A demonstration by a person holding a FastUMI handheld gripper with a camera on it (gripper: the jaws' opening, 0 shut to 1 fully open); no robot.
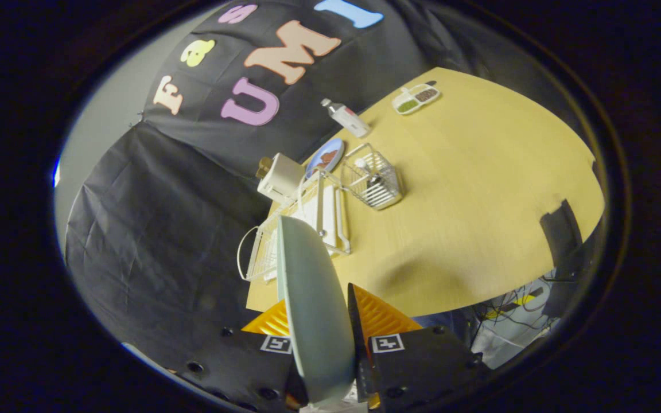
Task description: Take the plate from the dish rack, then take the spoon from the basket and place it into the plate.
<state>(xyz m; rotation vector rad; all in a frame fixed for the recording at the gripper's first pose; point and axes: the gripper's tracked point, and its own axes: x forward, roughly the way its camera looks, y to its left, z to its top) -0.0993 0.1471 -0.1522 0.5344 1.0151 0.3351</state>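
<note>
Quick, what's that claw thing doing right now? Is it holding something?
Gripper: jaws closed on the pale green plate, held on edge above the dish rack.

Basket (374,182) beside dish rack (302,229) (touching)

Dim, tilted fisheye view; soft shadow on the table (479,189), edges bowed.

Pale green plate (313,310) — white dish rack (302,229), silver wire basket (375,179), yellow table (479,201).
</note>
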